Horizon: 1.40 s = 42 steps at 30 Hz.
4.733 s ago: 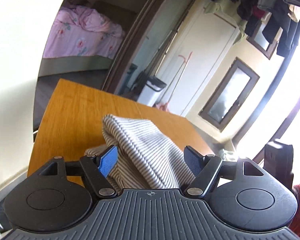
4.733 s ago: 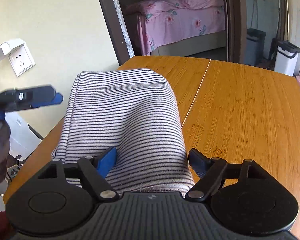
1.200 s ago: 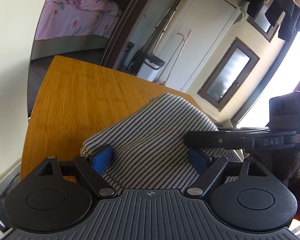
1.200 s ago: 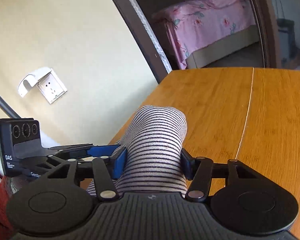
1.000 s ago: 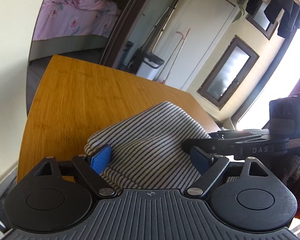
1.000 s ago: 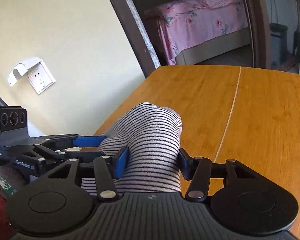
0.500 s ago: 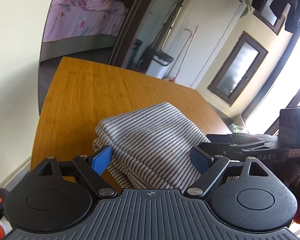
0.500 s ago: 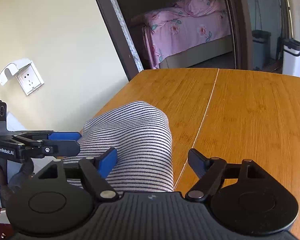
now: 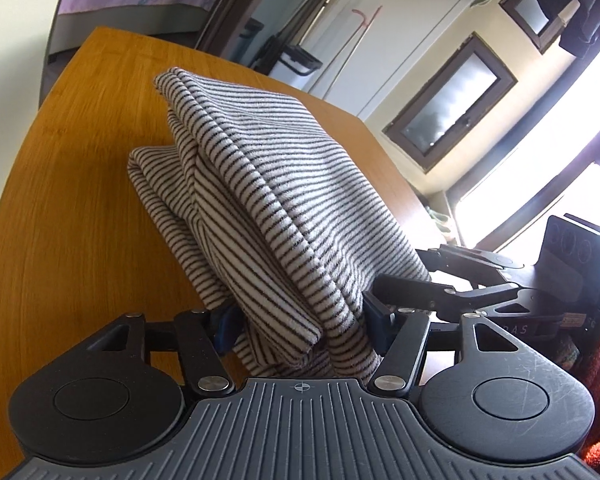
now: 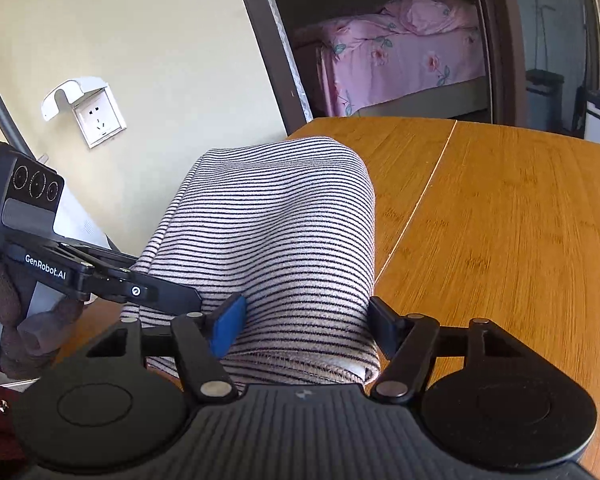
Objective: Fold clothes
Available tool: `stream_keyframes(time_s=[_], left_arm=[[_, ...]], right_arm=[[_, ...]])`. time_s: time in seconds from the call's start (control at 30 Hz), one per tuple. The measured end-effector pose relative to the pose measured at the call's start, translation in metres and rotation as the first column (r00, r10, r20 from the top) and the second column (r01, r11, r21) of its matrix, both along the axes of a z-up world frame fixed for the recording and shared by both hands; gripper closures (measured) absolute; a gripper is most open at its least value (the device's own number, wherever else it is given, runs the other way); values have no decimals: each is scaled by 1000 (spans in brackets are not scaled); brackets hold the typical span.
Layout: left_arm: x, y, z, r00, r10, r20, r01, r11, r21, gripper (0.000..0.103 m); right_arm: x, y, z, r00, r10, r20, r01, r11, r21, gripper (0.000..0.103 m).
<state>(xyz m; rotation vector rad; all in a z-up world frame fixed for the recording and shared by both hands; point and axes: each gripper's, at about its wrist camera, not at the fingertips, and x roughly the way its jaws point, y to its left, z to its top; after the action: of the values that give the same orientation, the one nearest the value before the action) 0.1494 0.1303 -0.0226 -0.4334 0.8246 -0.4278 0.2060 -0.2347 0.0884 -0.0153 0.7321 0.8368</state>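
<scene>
My left tool (image 9: 300, 322) and right tool (image 10: 306, 326) both straddle the near end of the folded top (image 9: 260, 184), which lies on the desk (image 9: 80, 208) close to its left edge, near the wall-side corner. Both tools are closing on the cloth; the pads look to be touching the stack on each side, though I can't tell for sure whether they yet bite firmly.

I judge the step in hand to be gripping the near end so I can fold or shift the bundle. To do it well, I want each tool to take all the layers, not just the top one: in the left view a lower layer sticks out to the side, and it could slip free. I should close both tools evenly, lift together and keep them level with each other, so the stripes stay straight. The bundle sits close to the desk's left edge, so I should carry it toward the middle, not outward.
</scene>
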Motion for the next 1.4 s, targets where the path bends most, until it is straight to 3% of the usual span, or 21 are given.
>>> stream_keyframes(time_s=[0.23, 0.37, 0.5, 0.57, 0.63, 0.67, 0.73, 0.8, 0.87, 0.9, 0.97, 1.2, 1.3, 1.4], left_arm=[[62, 32, 2, 987, 123, 107, -136, 983, 123, 30], [90, 46, 2, 978, 173, 117, -188, 972, 139, 27], [88, 46, 13, 973, 189, 136, -212, 961, 178, 29], [76, 40, 31, 955, 202, 216, -250, 941, 230, 32], [70, 34, 56, 920, 195, 340, -289, 923, 252, 32], [76, 32, 66, 914, 174, 365, -273, 932, 240, 31], [90, 28, 84, 907, 129, 402, -228, 951, 209, 21], [122, 25, 84, 929, 106, 356, -189, 960, 208, 17], [155, 29, 64, 957, 154, 247, -214, 947, 238, 21], [172, 31, 53, 965, 181, 189, -226, 940, 255, 27], [186, 43, 31, 965, 222, 138, -250, 940, 234, 23], [185, 51, 25, 956, 247, 156, -278, 933, 227, 19], [153, 41, 32, 914, 340, 223, -391, 886, 251, 11], [91, 32, 32, 847, 449, 285, -508, 842, 184, 5]], right_arm=[[56, 65, -5, 994, -103, 47, 102, 994, 38, 36], [82, 99, -4, 985, -144, 94, 143, 990, 17, 36], [91, 114, -7, 977, -156, 148, 160, 987, -13, 19], [91, 113, -8, 976, -157, 149, 160, 987, -5, 19], [94, 112, -9, 978, -157, 136, 159, 987, 0, 19], [95, 112, -9, 979, -157, 128, 158, 987, 3, 17], [99, 110, -9, 981, -162, 111, 163, 987, -4, 14], [101, 109, -10, 981, -171, 95, 173, 985, -8, 9], [101, 108, -10, 978, -180, 101, 183, 983, -19, 7], [100, 108, -10, 977, -184, 106, 188, 982, -25, 6], [97, 112, -9, 973, -184, 138, 192, 980, -45, 6], [103, 116, -11, 973, -189, 131, 198, 978, -59, 0], [100, 108, -12, 972, -206, 111, 211, 977, -32, 0], [85, 100, -11, 962, -243, 126, 248, 969, -21, 0]])
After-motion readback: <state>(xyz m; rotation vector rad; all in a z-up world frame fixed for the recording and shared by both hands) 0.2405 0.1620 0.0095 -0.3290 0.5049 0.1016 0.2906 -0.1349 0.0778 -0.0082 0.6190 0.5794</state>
